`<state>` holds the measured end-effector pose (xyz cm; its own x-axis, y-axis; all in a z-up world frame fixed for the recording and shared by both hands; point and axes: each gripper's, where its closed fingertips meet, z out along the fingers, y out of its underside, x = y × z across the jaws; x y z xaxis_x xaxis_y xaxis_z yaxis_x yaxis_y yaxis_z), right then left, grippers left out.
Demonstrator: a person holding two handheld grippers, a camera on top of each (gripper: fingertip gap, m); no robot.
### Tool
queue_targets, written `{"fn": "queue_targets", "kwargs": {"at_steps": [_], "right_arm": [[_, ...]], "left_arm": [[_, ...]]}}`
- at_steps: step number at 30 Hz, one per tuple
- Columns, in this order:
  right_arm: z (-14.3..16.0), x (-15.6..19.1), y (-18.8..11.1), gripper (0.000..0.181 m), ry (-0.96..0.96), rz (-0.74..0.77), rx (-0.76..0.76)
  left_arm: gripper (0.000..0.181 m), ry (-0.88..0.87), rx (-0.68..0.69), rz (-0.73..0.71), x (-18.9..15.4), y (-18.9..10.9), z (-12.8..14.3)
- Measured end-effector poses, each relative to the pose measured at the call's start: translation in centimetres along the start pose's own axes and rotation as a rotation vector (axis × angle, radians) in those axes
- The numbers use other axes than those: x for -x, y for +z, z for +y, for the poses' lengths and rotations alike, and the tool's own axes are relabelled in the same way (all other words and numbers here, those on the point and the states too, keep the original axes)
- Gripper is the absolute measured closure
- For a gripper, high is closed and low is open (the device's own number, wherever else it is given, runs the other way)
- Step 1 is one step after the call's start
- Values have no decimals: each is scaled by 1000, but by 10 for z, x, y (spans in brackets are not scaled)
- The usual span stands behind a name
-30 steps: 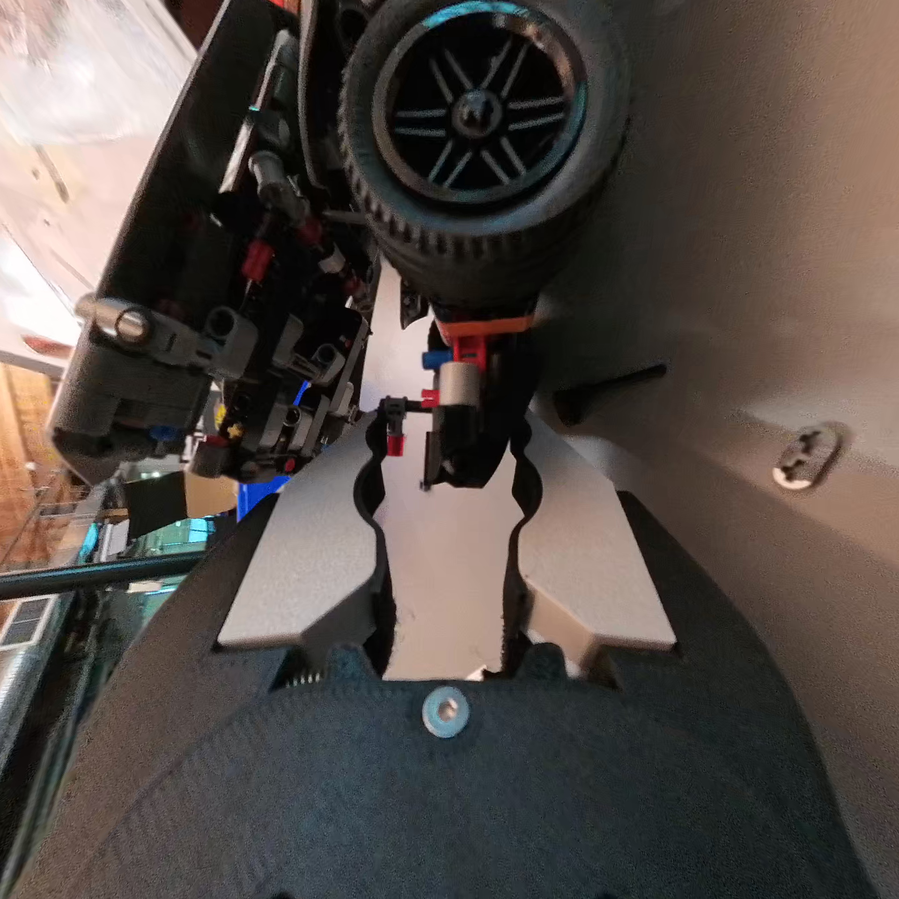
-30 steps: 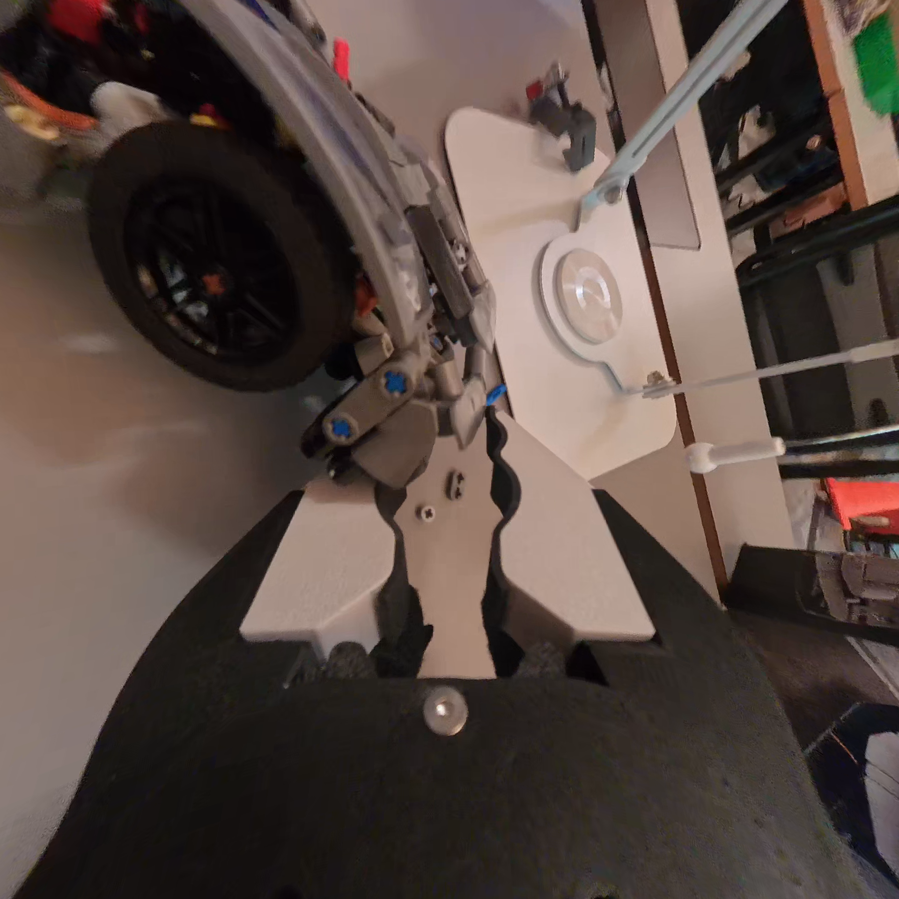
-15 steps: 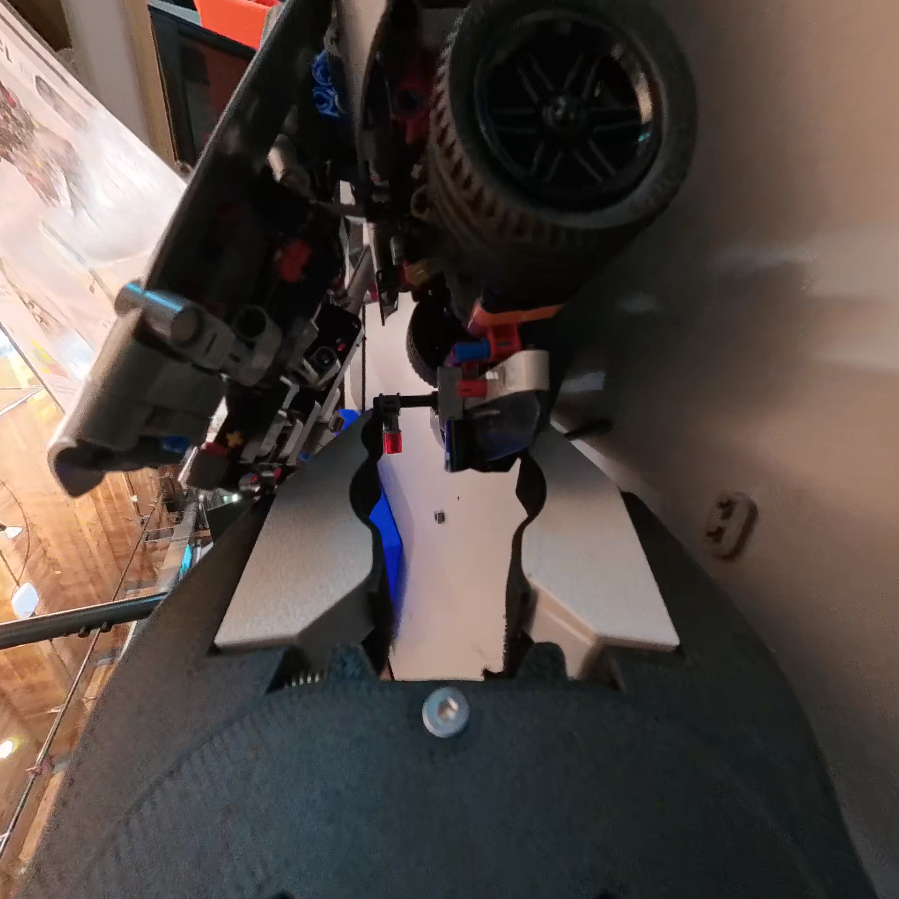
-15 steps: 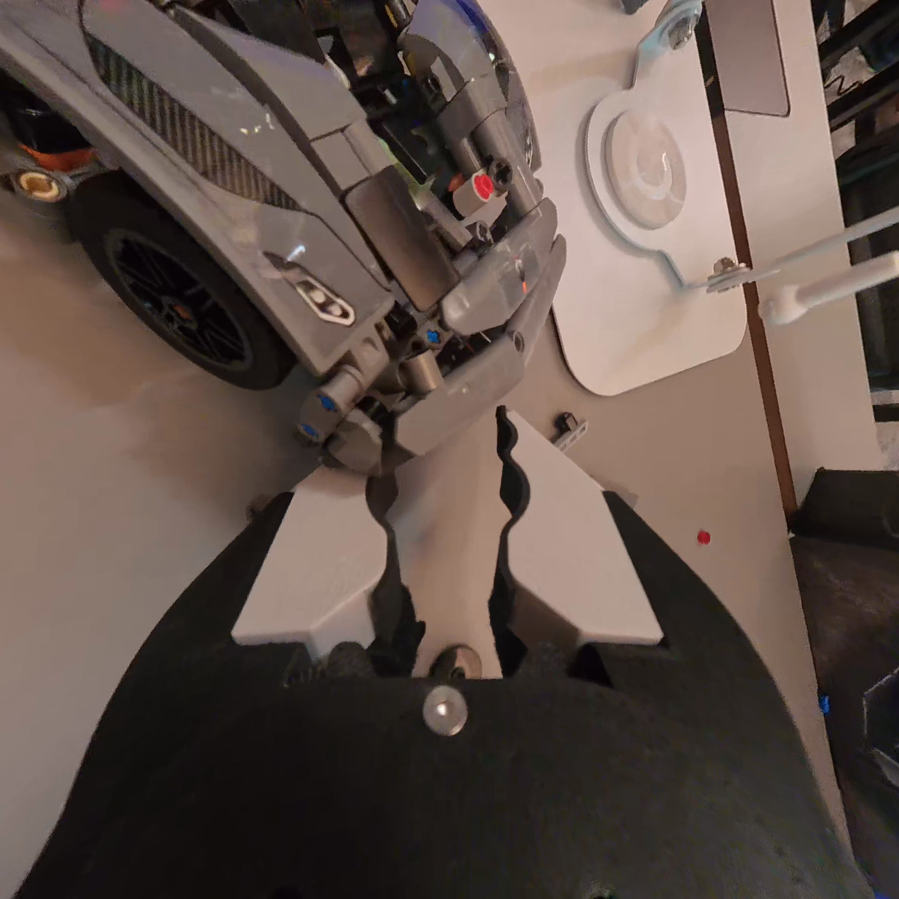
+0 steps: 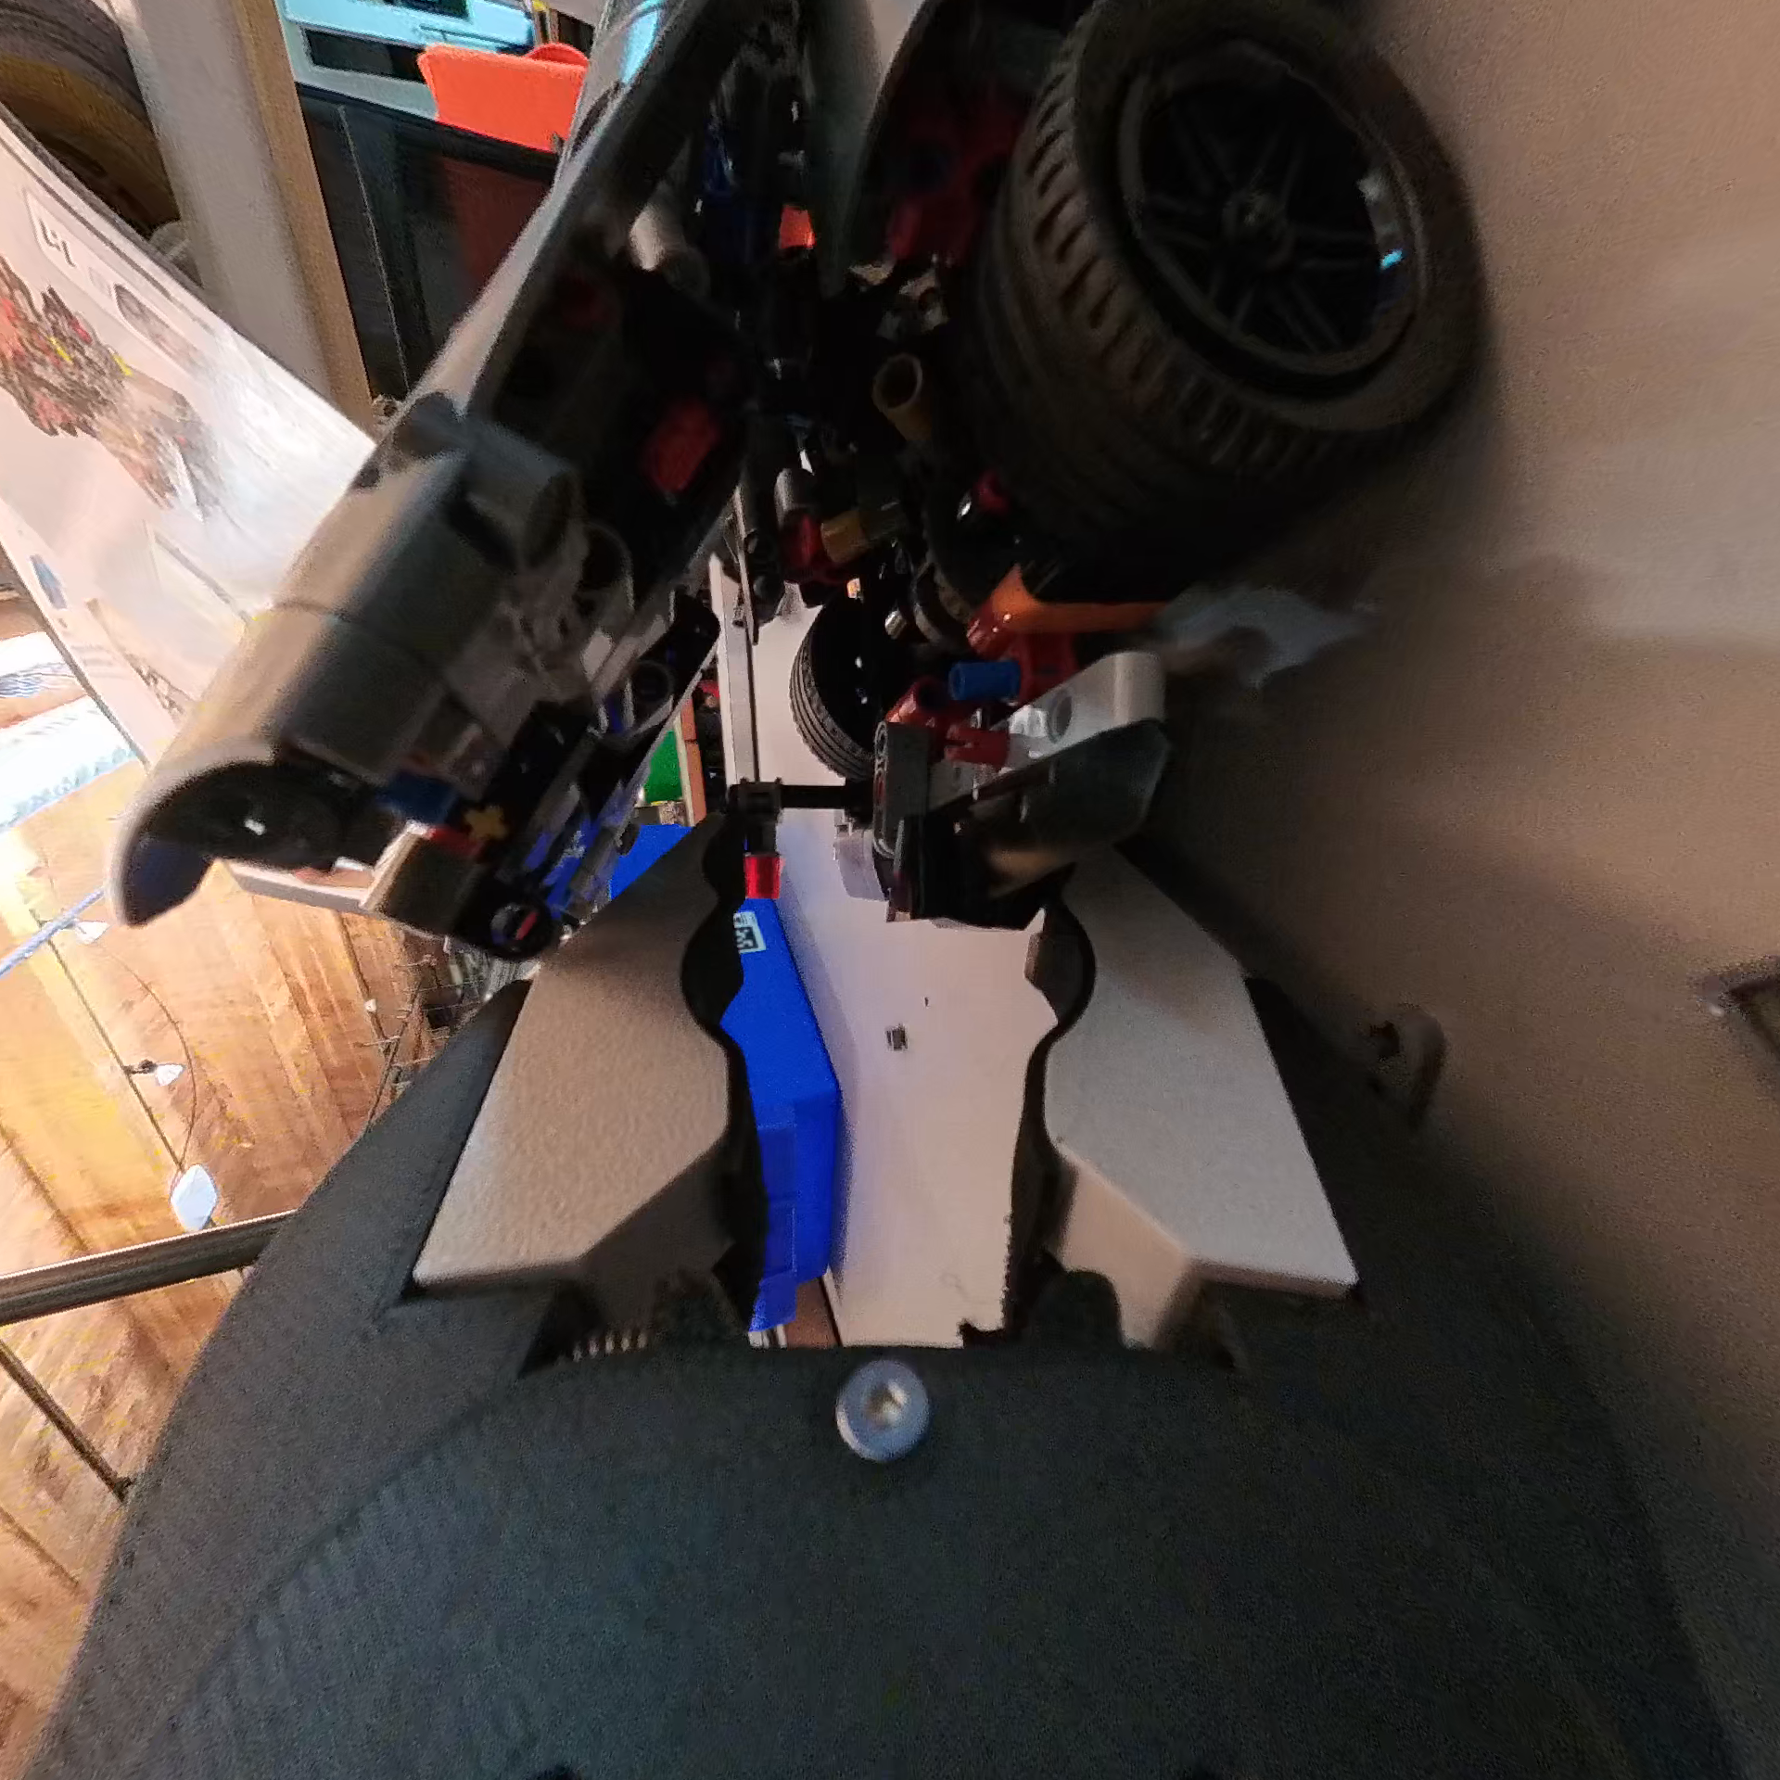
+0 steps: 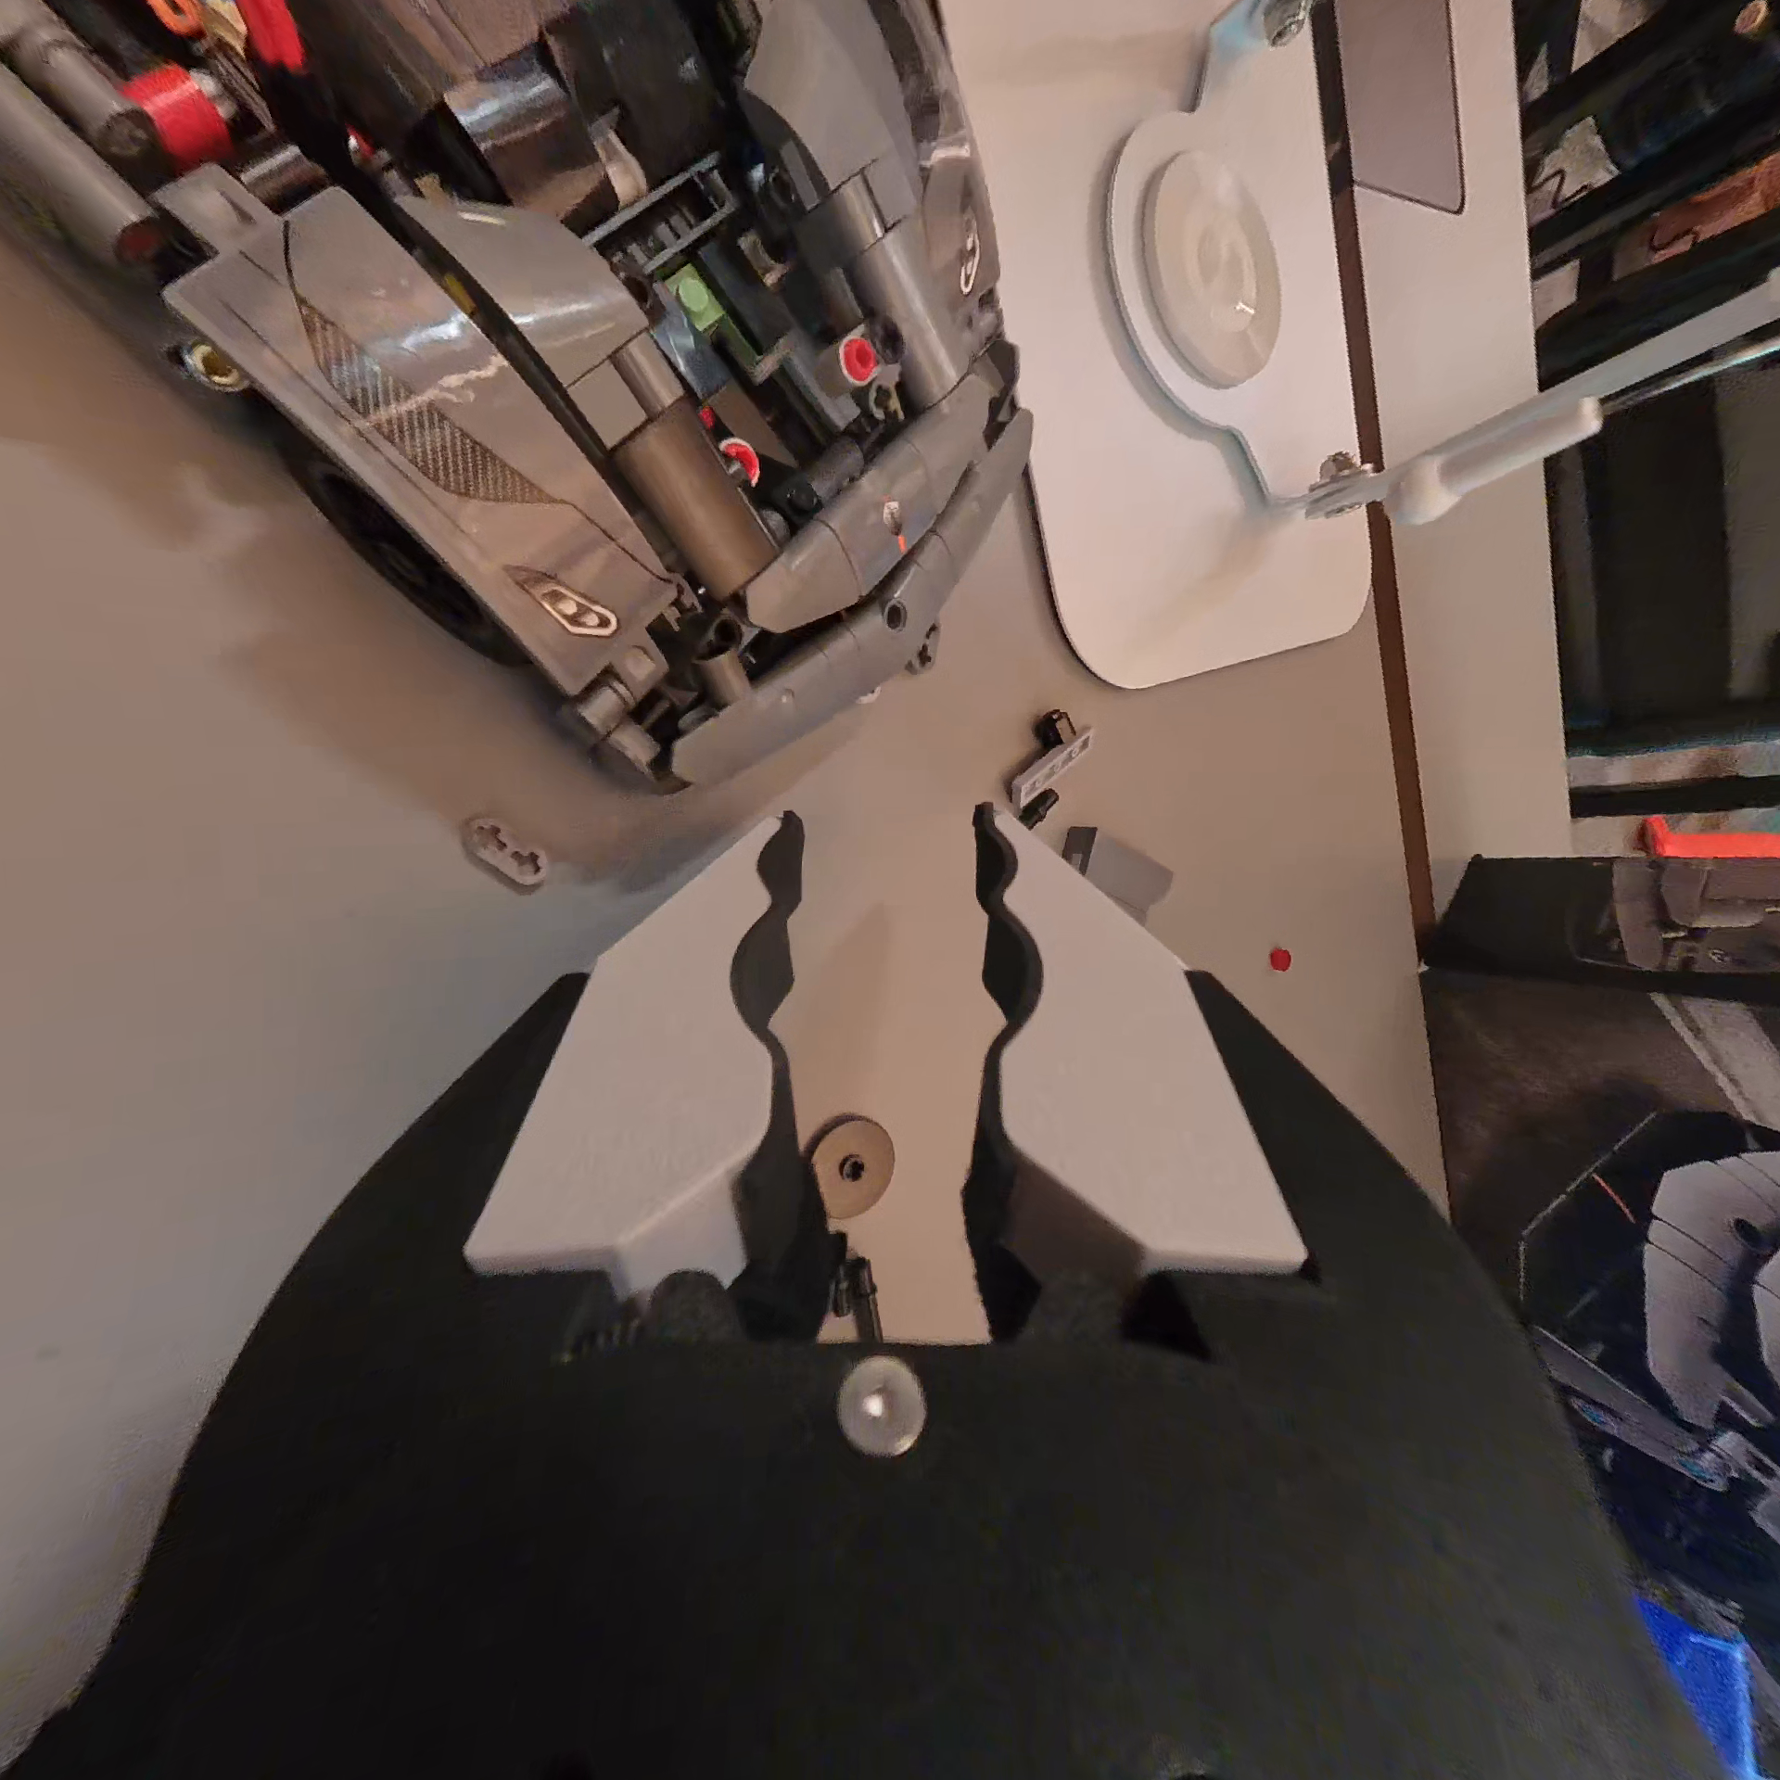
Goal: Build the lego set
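A grey lego car with black wheels lies tilted over the beige table. In the left wrist view I see its underside, with red, blue and orange pins. My left gripper grips the car's end: a black panel and a thin black axle with a red pin sit between its fingertips. My right gripper is open and empty, a little back from the car's grey front bumper.
Loose parts lie on the table by the right gripper: a grey piece with black pins, a grey tile, a red stud, a grey oval link, a grey disc. A white stand base is behind. A blue bin is beyond the left gripper. The grippers' ends are close to 30 cm from one another. To the grey oval link: right tips about 5 cm, left tips about 25 cm.
My right gripper let go of the car's front corner, opened and drew back. The car, held in my left gripper, swung round against the background.
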<state>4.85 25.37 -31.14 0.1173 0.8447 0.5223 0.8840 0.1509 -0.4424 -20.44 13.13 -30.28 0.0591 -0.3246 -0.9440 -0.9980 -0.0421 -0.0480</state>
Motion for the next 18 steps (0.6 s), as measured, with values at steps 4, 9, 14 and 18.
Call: {"fn": "queue_targets", "kwargs": {"at_steps": [4, 9, 14, 18], "right_arm": [[-9, 0, -13, 145, 26, -5, -53], [-38, 25, -30, 137, 3, -52, -137], [-66, 59, -28, 108, 18, -109, -140], [-72, 69, -11, 94, 15, -98, -84]], "left_arm": [[121, -23, 21, 11, 0, -6, 11], [118, -114, -3, 23, 3, -20, 29], [117, -248, -37, 113, 5, -26, 50], [116, -400, -118, 247, 11, -18, 52]]}}
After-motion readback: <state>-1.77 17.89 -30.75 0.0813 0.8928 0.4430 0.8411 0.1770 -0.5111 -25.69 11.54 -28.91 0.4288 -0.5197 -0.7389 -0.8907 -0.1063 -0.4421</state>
